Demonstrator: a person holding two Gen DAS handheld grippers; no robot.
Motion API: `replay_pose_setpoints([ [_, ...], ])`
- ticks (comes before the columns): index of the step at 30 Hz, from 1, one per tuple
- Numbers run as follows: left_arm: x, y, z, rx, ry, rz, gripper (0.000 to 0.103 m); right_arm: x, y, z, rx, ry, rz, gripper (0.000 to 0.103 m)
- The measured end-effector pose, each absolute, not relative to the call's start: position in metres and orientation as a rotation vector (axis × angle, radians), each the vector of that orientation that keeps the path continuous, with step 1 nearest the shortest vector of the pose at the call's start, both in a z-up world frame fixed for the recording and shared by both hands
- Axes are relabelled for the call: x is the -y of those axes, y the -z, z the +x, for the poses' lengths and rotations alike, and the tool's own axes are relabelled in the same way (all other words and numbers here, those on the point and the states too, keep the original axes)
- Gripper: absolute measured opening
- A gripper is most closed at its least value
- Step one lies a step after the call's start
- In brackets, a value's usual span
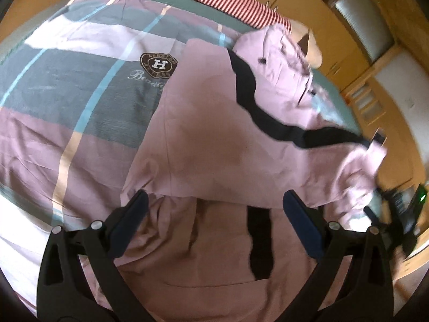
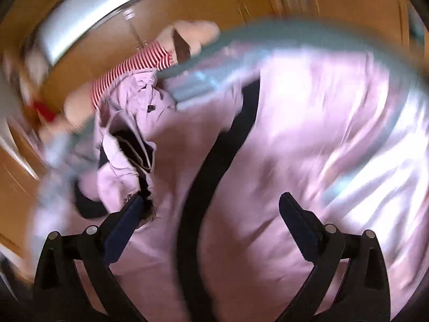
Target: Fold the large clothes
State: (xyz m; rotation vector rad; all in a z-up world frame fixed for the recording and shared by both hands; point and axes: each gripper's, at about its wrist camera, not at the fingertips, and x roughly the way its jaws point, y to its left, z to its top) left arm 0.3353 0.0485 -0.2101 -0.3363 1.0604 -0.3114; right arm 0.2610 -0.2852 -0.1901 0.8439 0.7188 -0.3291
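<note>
Both grippers, left [image 1: 214,201] and right [image 2: 211,201], spread empty | pink garment [image 1: 209,139] lengthwise toward pillows [image 1: 241,2]

Dusty pink garment [image 1: 214,134] with black stripe [image 1: 257,107], plaid pink-grey-blue bedcover [image 1: 80,94], red-white striped pillow [image 1: 241,2]

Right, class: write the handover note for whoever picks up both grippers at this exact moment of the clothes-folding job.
Left gripper: open, holding nothing, above the pink garment.
Right gripper: open, holding nothing, over the same garment; this view is blurred.
Where things are: the garment, with its black stripe, lies spread on the checked bedcover. One part is already turned over the body; the collar end is bunched towards the striped pillow.
Done: apparently a first fold.
Left: straighten the collar end, fold the rest, finish compact.
</note>
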Motion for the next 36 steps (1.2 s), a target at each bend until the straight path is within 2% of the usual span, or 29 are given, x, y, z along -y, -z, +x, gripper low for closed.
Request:
replay_pose_setpoints([
  [4, -0.037, 0.224, 0.339, -1.103, 0.291, -0.262, 0.101, 0.293, 0.192, 0.253, -0.601, 0.242, 1.005, 0.101],
  [7, -0.036, 0.229, 0.341, -1.116, 0.288, -0.267, 0.101, 0.292, 0.177, 0.234, -0.449, 0.299, 1.030, 0.101],
  [9, -0.034, 0.229, 0.339, -1.111, 0.285, -0.258, 0.101, 0.293, 0.171, 0.229, -0.428, 0.328, 1.013, 0.101],
  [12, -0.030, 0.229, 0.340, -1.098, 0.281, -0.230, 0.101, 0.278, 0.180, 0.273, -0.662, 0.298, 0.846, 0.101],
  [14, -0.028, 0.231, 0.341, -1.101, 0.280, -0.220, 0.101, 0.270, 0.194, 0.289, -0.751, 0.263, 0.808, 0.098],
  [16, -0.026, 0.231, 0.340, -1.097, 0.275, -0.208, 0.101, 0.265, 0.208, 0.302, -0.833, 0.250, 0.805, 0.069],
  [18, -0.022, 0.231, 0.339, -1.086, 0.267, -0.178, 0.101, 0.260, 0.216, 0.308, -0.871, 0.239, 0.803, 0.028],
  [19, -0.021, 0.232, 0.339, -1.083, 0.265, -0.164, 0.101, 0.259, 0.217, 0.312, -0.886, 0.257, 0.775, 0.017],
  [24, -0.018, 0.243, 0.344, -1.115, 0.213, -0.107, 0.097, 0.276, 0.233, 0.331, -0.976, 0.460, 0.630, 0.011],
  [26, -0.020, 0.249, 0.346, -1.129, 0.199, -0.105, 0.094, 0.282, 0.237, 0.336, -0.995, 0.444, 0.627, 0.012],
  [27, -0.019, 0.249, 0.346, -1.130, 0.196, -0.101, 0.094, 0.280, 0.231, 0.335, -0.986, 0.441, 0.617, 0.016],
  [29, -0.020, 0.247, 0.346, -1.122, 0.175, -0.104, 0.091, 0.264, 0.208, 0.329, -0.922, 0.420, 0.547, 0.041],
  [30, -0.022, 0.243, 0.344, -1.107, 0.166, -0.128, 0.089, 0.255, 0.200, 0.324, -0.884, 0.404, 0.517, 0.069],
  [31, -0.025, 0.237, 0.341, -1.086, 0.167, -0.165, 0.089, 0.240, 0.185, 0.322, -0.820, 0.362, 0.461, 0.085],
  [35, -0.029, 0.208, 0.330, -0.955, 0.231, -0.223, 0.089, 0.186, 0.166, 0.349, -0.837, 0.201, 0.249, 0.084],
  [36, -0.030, 0.207, 0.330, -0.940, 0.216, -0.204, 0.088, 0.176, 0.170, 0.359, -0.874, 0.170, 0.221, 0.075],
])
